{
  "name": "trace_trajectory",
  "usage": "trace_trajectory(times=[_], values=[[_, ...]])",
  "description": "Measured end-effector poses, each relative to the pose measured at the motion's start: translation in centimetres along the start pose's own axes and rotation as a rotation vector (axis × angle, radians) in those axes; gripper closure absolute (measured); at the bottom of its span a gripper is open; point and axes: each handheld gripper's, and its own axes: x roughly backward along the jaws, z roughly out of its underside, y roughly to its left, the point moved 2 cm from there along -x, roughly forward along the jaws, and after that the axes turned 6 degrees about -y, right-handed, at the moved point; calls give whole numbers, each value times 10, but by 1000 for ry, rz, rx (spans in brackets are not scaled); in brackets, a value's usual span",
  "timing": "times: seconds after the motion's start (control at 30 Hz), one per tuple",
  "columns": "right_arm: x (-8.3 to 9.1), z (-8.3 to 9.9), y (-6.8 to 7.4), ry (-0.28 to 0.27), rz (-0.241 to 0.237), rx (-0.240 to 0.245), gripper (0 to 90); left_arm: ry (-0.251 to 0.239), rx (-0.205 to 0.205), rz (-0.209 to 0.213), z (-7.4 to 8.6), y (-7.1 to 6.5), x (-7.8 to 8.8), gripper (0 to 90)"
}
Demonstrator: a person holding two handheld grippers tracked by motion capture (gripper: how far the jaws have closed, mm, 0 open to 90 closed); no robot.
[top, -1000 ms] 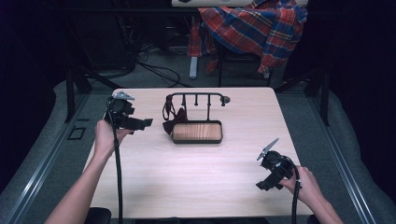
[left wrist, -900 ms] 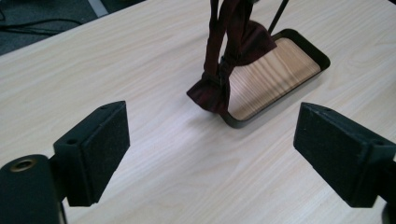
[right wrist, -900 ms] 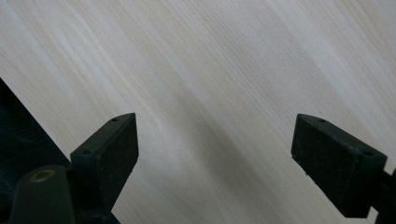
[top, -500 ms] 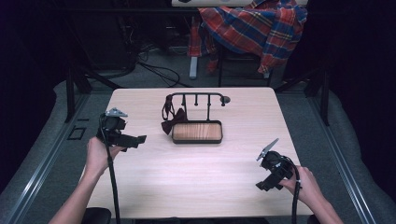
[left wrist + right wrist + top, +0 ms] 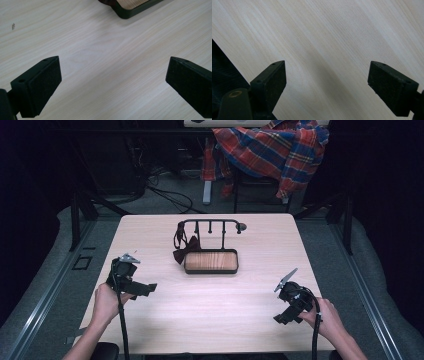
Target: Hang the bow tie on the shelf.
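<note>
High view: the left gripper (image 5: 131, 282) sits near the left edge of the pale wooden table (image 5: 215, 320), held over bare wood with its jaws spread wide apart. Toward the middle, a dark bow tie (image 5: 184, 251) hangs from the left end of a black peg rack (image 5: 210, 225) whose wooden tray base (image 5: 211, 261) rests on the tabletop. At the right near corner the right gripper (image 5: 290, 305) hovers over bare wood, its jaws likewise wide apart with nothing between them.
</note>
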Motion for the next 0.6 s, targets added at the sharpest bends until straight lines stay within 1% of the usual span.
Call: trace_trajectory(times=[0.03, 0.07, 0.1, 0.13, 0.2, 0.3, 0.33, 0.37, 0.4, 0.43, 0.5, 0.53, 0.57, 0.6], values=[[-1, 0, 0, 0, -11, 1, 148, 6, 0, -2, 2, 0, -1, 2], [-1, 0, 1, -5, -1, -3, 148, 12, -1, -6, 5, -1, -3, 2], [1, -1, 0, 18, 11, 22, 149, 23, -4, -5, 7, -1, -4, 1], [-1, -1, 1, -7, -8, 7, 149, 27, -2, -8, 9, -1, -6, 0], [-1, -2, 3, -1, -4, 18, 150, 40, 7, -7, 14, -1, -9, 0], [-2, -3, 4, -6, -5, 24, 152, 62, 3, -6, 19, -3, -14, 1], [-2, -3, 4, 0, -3, 29, 152, 73, -2, -5, 20, -3, -15, 0], [-4, -3, 5, -14, -13, 15, 153, 75, -3, -9, 21, -4, -16, 0], [-3, -4, 4, 10, -5, 31, 152, 74, -2, -14, 22, -3, -16, 0], [-5, -3, 4, 1, -11, 22, 152, 70, -1, -14, 23, -3, -17, 0], [-5, -3, 4, 13, -4, 24, 152, 68, 15, -7, 26, -3, -18, 0], [-5, -3, 3, 16, -3, 21, 151, 76, 13, -6, 28, -3, -19, 0], [-7, -2, 3, 7, -9, 9, 152, 81, 8, -10, 29, -3, -20, 0], [-6, -2, 2, 28, 3, 24, 152, 86, 7, -12, 30, -3, -20, 0]])
